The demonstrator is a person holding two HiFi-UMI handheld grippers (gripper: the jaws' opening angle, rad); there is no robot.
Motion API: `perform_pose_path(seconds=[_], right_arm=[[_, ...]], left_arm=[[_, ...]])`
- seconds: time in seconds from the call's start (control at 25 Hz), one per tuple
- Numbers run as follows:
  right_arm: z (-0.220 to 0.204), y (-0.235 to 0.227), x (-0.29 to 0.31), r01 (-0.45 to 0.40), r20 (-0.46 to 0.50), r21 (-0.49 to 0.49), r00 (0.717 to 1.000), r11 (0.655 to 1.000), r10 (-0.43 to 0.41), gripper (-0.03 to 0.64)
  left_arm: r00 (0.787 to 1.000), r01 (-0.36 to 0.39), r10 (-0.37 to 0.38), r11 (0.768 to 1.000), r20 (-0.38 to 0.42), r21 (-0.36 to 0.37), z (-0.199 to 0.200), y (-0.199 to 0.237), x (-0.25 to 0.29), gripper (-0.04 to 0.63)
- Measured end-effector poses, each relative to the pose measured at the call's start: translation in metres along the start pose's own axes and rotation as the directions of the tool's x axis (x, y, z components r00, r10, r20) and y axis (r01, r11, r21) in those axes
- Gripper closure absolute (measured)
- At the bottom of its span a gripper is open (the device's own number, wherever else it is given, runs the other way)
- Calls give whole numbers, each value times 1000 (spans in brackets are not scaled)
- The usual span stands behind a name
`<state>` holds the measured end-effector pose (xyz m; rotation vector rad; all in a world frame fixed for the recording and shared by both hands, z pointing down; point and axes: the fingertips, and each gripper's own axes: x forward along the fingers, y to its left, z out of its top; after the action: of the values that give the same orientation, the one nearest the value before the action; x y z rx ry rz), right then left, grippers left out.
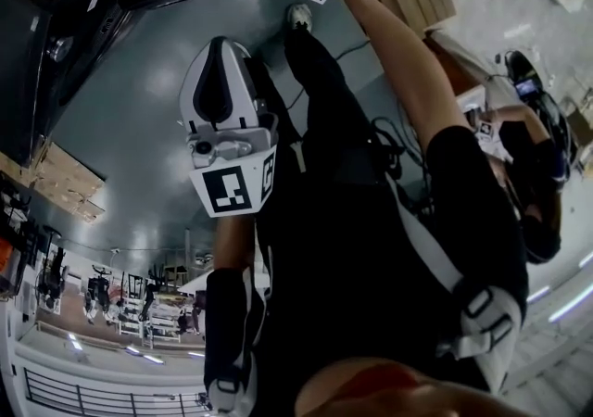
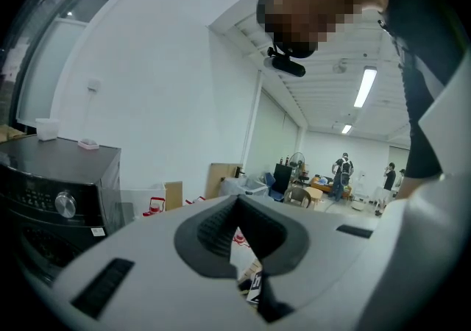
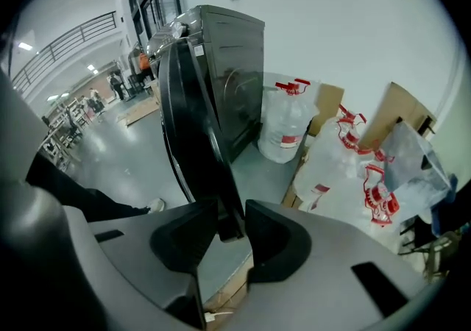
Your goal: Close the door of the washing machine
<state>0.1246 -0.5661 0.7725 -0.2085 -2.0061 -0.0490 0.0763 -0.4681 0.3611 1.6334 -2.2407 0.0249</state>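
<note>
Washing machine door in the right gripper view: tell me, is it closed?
No, the door stands swung out, away from the machine.

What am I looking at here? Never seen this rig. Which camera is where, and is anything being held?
No robot: a person holds a two-jaw gripper in each hand. The head view looks steeply down their body; the other two cameras ride on the grippers, looking along the jaws. The right gripper has the edge of the open door of the dark washing machine between its jaws, which look closed on it. The left gripper is shut and empty. A water jug and plastic bags stand beside the machine.
</note>
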Motion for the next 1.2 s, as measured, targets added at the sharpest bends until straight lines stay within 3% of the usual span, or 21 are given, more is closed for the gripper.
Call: perform_pose_path(seconds=[0.16,0.48,0.72,1.0,1.2], right_arm=[[-1,-2,10,40,-14,-72,999,997,-41,536],[-5,14,10,41,-33,-45,999,998,-43,541],[-21,55,7,33,-26,6,999,999,-32,546],[-31,112,5,75,-38,112,997,991,-71,548],[-39,150,4,111,-42,137,993,984,-106,551]], left_arm=[[1000,-4,4,1000,7,-9,-2,4,-1,591],[1000,-6,7,999,29,-31,-12,26,-21,591],[998,51,-51,999,49,-12,-15,47,-45,591],[991,129,-130,991,38,37,-26,79,-86,591],[988,152,-153,988,27,33,-46,88,-118,591]])
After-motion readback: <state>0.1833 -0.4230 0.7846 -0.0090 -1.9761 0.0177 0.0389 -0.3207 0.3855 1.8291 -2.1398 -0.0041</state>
